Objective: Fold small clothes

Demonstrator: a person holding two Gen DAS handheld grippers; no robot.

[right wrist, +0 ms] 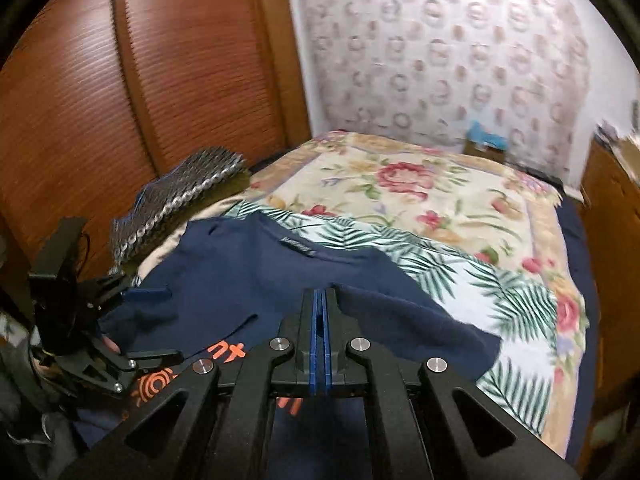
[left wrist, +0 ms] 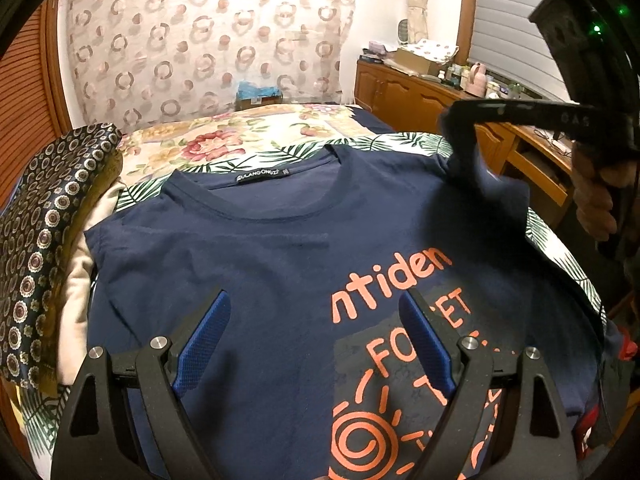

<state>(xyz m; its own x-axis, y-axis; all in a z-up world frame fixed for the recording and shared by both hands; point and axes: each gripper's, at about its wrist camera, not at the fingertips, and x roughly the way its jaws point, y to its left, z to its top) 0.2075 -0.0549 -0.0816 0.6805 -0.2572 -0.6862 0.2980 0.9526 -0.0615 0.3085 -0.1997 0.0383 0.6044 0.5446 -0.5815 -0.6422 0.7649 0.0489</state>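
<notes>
Bedroom with a circle-patterned curtain [left wrist: 208, 40] on the far wall and a wooden cabinet [left wrist: 420, 96] to the right. On the bed, a floral blanket [right wrist: 400, 184] lies beneath a palm-leaf sheet [right wrist: 500, 300]. A navy T-shirt [left wrist: 224, 264] with orange lettering is spread flat on that sheet, collar pointing away from me. My left claw [left wrist: 316, 344] hovers over the shirt's chest, its blue pads spread wide, holding nothing. My right claw [right wrist: 319, 300] has its pads pressed together, pinching the shirt's right sleeve [left wrist: 476, 176] and lifting it off the bed. A folded patterned cloth [left wrist: 44, 232] sits just beside the shirt's left edge.
</notes>
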